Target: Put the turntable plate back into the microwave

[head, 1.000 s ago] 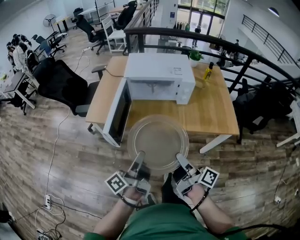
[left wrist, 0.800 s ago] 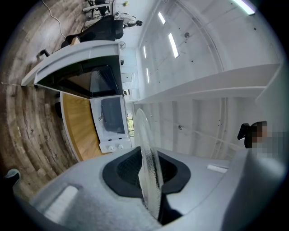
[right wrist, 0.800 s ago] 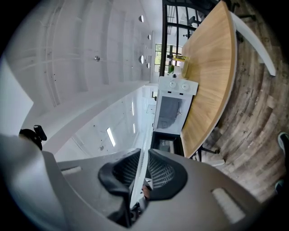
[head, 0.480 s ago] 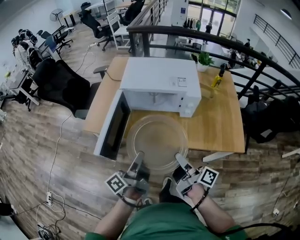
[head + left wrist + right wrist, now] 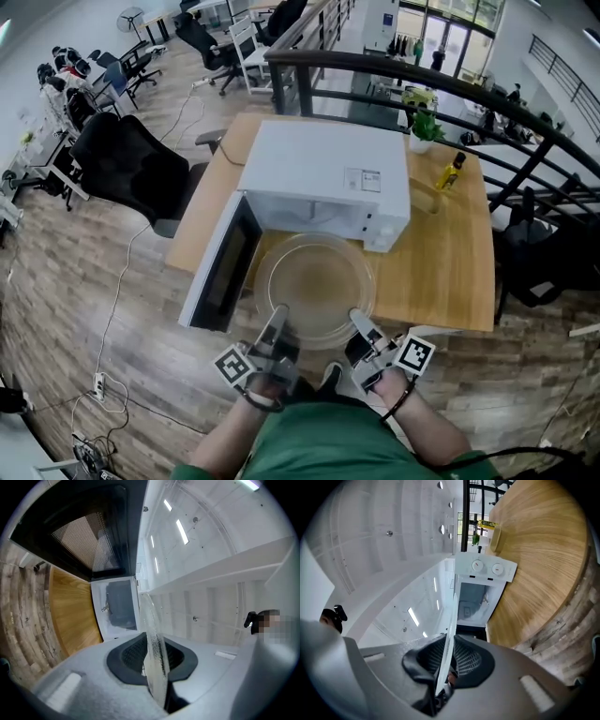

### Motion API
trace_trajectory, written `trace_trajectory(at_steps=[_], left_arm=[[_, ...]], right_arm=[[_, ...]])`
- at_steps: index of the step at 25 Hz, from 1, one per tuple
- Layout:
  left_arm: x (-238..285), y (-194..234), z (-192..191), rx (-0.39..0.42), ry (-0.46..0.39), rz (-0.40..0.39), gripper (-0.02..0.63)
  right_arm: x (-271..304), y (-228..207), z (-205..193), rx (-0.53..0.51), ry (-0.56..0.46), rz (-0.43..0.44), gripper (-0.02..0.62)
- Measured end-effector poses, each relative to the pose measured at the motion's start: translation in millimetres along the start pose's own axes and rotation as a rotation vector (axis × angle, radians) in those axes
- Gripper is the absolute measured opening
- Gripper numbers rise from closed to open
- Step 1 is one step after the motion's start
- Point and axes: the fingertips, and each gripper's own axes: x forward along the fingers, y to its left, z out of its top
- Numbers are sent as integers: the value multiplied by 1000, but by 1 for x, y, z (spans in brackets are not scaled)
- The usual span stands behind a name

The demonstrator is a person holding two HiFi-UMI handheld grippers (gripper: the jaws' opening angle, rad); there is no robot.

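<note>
The left gripper (image 5: 278, 313) and right gripper (image 5: 357, 319) stay clamped on the turntable plate's (image 5: 314, 279) near rim. The plate has closed on the microwave (image 5: 328, 173) (door (image 5: 217, 272) swung open) — its far rim now seems to reach the cavity mouth, so insertion looks near.

Readable text: none found.
Top of white box-shaped microwave oven (image 5: 300, 159) bears a small white sticker (image 5: 363, 180): print too small to read.

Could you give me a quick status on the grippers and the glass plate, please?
Status: left gripper, right gripper both shut on turntable plate rim. Plate level before microwave, not yet inside. Door open, path looks clear.
</note>
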Motion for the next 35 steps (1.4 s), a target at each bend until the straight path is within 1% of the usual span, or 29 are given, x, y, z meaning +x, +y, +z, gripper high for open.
trace_trajectory(at_steps=[7, 12, 17, 19, 22, 26, 31, 35], left_arm=[[20, 24, 13, -19, -4, 21, 48], [40, 47, 25, -22, 34, 36, 49], [68, 66, 47, -22, 76, 13, 49], [78, 76, 56, -29, 82, 17, 49], [88, 95, 68, -51, 92, 37, 49], [98, 115, 81, -76, 102, 47, 49], [106, 133, 93, -60, 110, 52, 49], [115, 142, 96, -41, 109, 47, 48]], right_arm=[[22, -15, 15, 16, 4, -20, 49], [40, -32, 26, 10, -12, -26, 49], [67, -49, 40, 12, -39, -19, 49], [80, -58, 46, 15, -51, -20, 48], [95, -72, 52, 27, -70, -44, 48], [113, -83, 58, 8, -81, -68, 48], [129, -97, 61, 11, -74, -72, 48], [134, -113, 66, 22, -59, -64, 48]])
